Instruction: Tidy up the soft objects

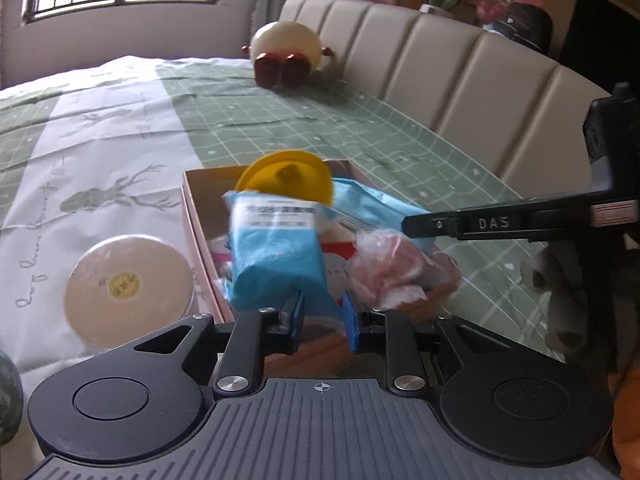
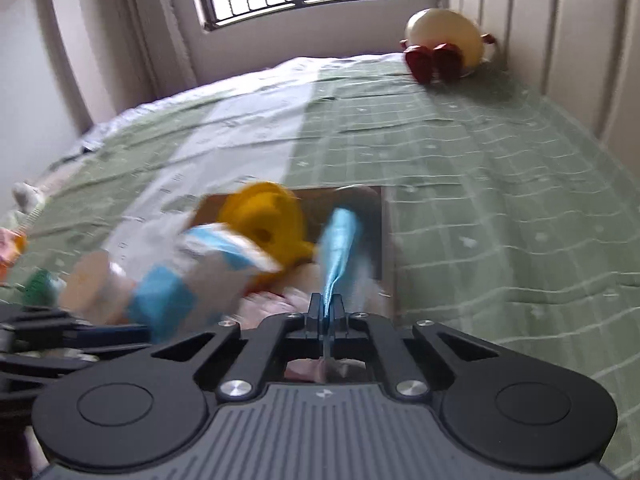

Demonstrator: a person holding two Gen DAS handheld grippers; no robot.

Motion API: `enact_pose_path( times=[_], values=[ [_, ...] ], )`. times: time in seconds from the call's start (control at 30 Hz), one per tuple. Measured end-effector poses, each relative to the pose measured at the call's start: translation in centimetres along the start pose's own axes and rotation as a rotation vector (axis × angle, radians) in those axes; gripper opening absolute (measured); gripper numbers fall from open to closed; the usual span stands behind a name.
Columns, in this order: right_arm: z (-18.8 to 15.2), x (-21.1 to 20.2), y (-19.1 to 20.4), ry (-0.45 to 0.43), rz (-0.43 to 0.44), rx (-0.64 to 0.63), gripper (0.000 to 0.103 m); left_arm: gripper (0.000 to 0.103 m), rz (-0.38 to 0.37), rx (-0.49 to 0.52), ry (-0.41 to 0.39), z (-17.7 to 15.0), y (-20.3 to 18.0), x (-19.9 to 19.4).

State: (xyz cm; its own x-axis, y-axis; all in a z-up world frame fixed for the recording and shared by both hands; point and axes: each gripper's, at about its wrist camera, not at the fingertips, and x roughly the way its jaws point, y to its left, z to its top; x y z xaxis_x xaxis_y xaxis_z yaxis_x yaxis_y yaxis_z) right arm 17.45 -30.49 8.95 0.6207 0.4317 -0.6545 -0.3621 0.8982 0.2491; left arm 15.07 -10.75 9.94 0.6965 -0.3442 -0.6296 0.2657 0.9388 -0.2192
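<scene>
A blue and white tissue pack (image 1: 276,248) stands tilted over the open pink cardboard box (image 1: 191,208) on the bed. My left gripper (image 1: 324,312) is shut on its lower end. The same pack (image 2: 172,296) shows blurred in the right wrist view, with the left gripper (image 2: 144,336) at its base. My right gripper (image 2: 325,314) is shut on the thin edge of a light-blue packet (image 2: 340,240). In the left wrist view it reaches in from the right (image 1: 406,226) onto that packet (image 1: 368,204). A yellow round toy (image 1: 288,180) and a clear-wrapped pink bundle (image 1: 396,268) lie in the box.
A round cream tin (image 1: 128,284) lies left of the box on the green and white bedspread (image 1: 120,120). An egg-shaped plush with red feet (image 1: 286,48) leans by the padded headboard (image 1: 440,72). A white plush (image 1: 560,292) sits at the right. Small toys (image 2: 16,240) lie far left.
</scene>
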Motion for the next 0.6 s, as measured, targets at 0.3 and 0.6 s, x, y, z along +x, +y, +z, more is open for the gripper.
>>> enact_pose_path(
  times=[0.3,0.6],
  values=[
    [0.3,4.8,-1.2,0.07,0.005,0.167,0.003,0.022,-0.037,-0.055,-0.008,-0.3,1.6,-0.5],
    [-0.4,-0.9,2.1,-0.051,-0.155,0.151,0.038,0.022,-0.007,0.01,-0.134,-3.9,3.9,-9.0]
  ],
)
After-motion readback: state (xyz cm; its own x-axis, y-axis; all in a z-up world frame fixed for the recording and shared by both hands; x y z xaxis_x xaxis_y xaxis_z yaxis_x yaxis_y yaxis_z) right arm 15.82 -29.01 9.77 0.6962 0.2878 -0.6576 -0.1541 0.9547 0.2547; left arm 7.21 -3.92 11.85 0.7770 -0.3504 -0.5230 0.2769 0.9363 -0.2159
